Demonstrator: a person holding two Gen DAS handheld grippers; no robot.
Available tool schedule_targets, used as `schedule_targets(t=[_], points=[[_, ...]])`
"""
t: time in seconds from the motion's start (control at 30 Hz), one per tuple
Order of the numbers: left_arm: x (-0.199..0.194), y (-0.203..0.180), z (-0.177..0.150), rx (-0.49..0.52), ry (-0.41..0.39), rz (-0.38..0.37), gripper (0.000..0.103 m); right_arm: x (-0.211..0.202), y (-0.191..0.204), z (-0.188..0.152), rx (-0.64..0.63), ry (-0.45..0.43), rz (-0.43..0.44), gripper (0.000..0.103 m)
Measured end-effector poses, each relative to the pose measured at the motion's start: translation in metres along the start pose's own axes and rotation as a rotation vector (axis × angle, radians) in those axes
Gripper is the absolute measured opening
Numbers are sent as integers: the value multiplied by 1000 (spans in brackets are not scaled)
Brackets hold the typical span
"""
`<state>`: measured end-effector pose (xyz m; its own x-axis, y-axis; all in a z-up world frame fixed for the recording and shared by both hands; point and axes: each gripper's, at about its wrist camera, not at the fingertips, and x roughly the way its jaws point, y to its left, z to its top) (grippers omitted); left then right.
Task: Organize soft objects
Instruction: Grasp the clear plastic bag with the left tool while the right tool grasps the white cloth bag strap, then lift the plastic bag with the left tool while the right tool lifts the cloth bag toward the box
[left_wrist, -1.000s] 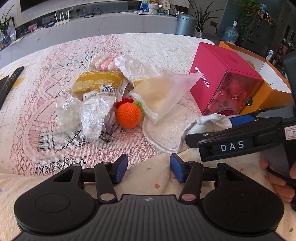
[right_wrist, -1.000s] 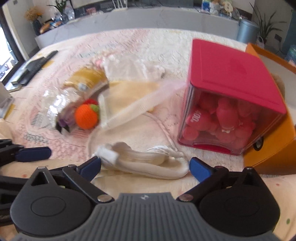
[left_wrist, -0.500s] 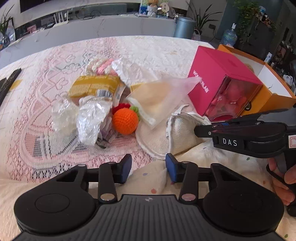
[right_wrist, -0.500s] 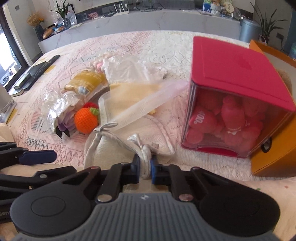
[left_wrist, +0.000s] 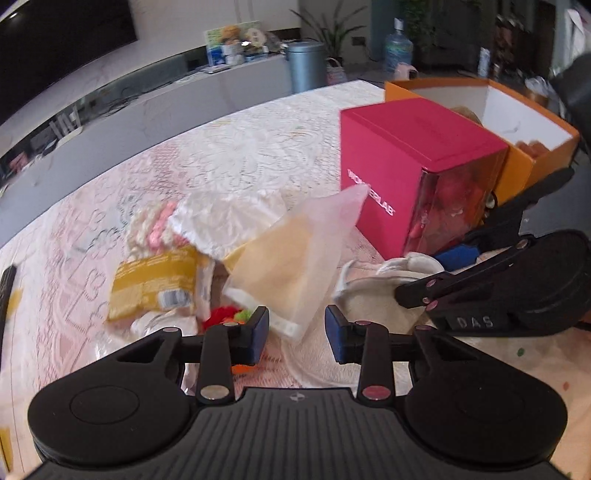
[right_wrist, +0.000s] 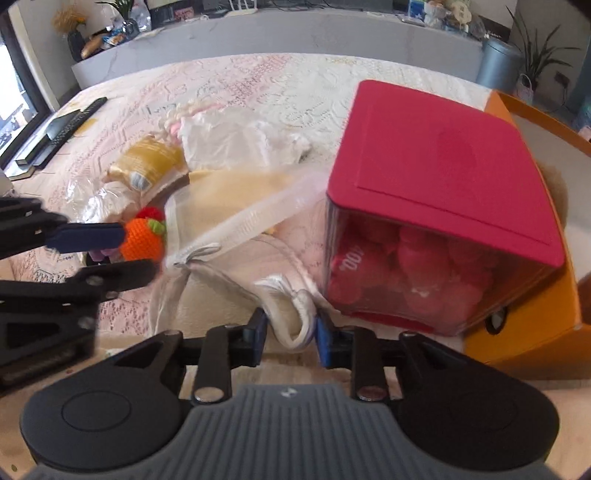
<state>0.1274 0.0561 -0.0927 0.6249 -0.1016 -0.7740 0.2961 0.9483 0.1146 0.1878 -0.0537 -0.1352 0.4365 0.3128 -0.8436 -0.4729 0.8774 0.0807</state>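
Observation:
A cream drawstring pouch (right_wrist: 229, 295) lies on the lace tablecloth in front of the red box. My right gripper (right_wrist: 290, 334) is shut on the pouch's bunched mouth (right_wrist: 291, 317); in the left wrist view the pouch (left_wrist: 373, 299) sits under the right gripper (left_wrist: 458, 258). My left gripper (left_wrist: 297, 328) is open and empty, just over a sheer yellow organza bag (left_wrist: 291, 258) and above an orange crochet fruit (right_wrist: 142, 243). In the right wrist view the left gripper's fingers (right_wrist: 88, 236) reach in beside that fruit.
A red box of red plush (right_wrist: 436, 206) stands right, with an open orange box (left_wrist: 517, 122) behind it. A yellow packet (left_wrist: 155, 280), white plastic bag (right_wrist: 236, 140), pink-white crochet piece (left_wrist: 155, 229) and clear wrappers (right_wrist: 107, 199) lie left. Remotes (right_wrist: 55, 129) rest at the far left edge.
My right gripper's jaws stand wider around the pouch's bunched mouth than half a second ago. My left gripper has moved forward and right, over the organza bag and fruit.

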Motion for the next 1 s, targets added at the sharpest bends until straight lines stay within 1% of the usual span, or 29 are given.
schedule_targets(t=[0.03, 0.07, 0.13, 0.27, 0.3, 0.33, 0.37, 0.47, 0.57, 0.67, 0.73, 0.83, 0.9, 0.97, 1.0], points=[[5, -1, 1, 20, 7, -13, 40, 1, 2, 0, -12, -3, 7, 36], [9, -2, 1, 38, 15, -15, 39, 2, 3, 0, -22, -3, 14, 38], [16, -3, 1, 64, 29, -10, 39, 8, 4, 0, -27, 5, 5, 38], [27, -4, 2, 88, 47, -6, 39, 15, -4, -1, 12, 23, 22, 40], [29, -4, 2, 97, 51, 0, 39, 16, -5, -1, 16, 24, 26, 37], [32, -5, 2, 102, 55, 12, 39, 15, -4, -2, 12, 21, 21, 23], [34, -5, 2, 103, 59, 22, 40, 16, -4, -3, 9, 19, 9, 19], [37, -5, 2, 110, 79, 42, 40, 17, -6, -4, 19, 22, 7, 16], [35, -11, 0, 163, 87, 73, 40, 17, -11, -4, 52, 29, 7, 15], [39, -17, -1, 193, 91, 74, 40, 17, -12, -5, 55, 29, 13, 15], [43, -22, -1, 218, 93, 91, 40, 17, -9, -5, 41, 27, 6, 17], [46, -27, 0, 234, 74, 123, 39, 19, -7, -4, 34, 22, 4, 22], [47, -29, 0, 234, 69, 137, 33, 19, -7, -4, 35, 20, 6, 24], [45, -31, -1, 242, 58, 136, 17, 18, -7, -5, 36, 16, 11, 26], [43, -33, -2, 249, 51, 137, 13, 18, -7, -5, 37, 13, 15, 28]])
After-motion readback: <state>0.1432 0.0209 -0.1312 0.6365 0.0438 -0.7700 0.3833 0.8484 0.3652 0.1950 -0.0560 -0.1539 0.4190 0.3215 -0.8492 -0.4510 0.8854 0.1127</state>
